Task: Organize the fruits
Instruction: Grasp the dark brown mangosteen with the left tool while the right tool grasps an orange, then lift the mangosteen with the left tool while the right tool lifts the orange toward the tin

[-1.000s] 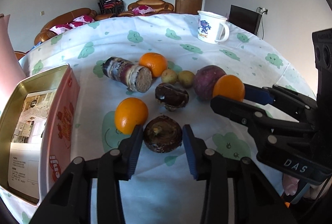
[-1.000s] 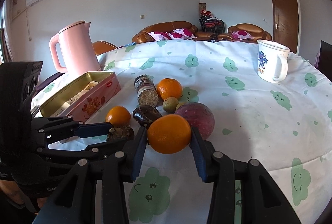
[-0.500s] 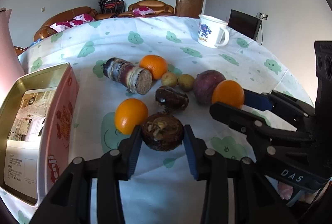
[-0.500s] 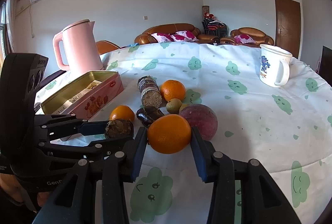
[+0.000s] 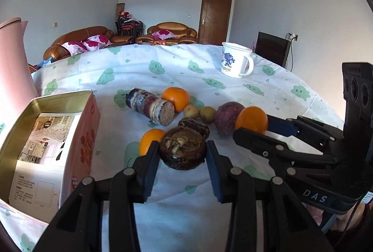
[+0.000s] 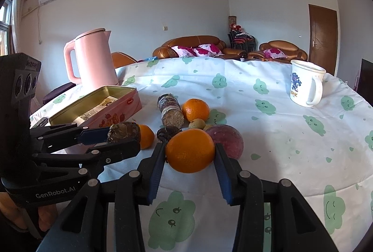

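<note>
On the bench, two grippers each clamp a fruit above the cloud-printed cloth.
At far left an open pink-and-gold metal tin (image 5: 50,135) lies with its long side running away from the camera. Beside it the left gripper (image 5: 183,154) is closed on a dark brown, rough, rounded fruit (image 5: 183,150), its pale cut end facing up, raised off the cloth. Behind lie a purple striped sugarcane stub (image 5: 150,105), cut fibrous end toward the camera, and smooth oranges. Further right the right gripper (image 6: 190,155) pinches a dimpled round orange (image 6: 190,150); a white printed mug (image 6: 305,85) stands well apart.
</note>
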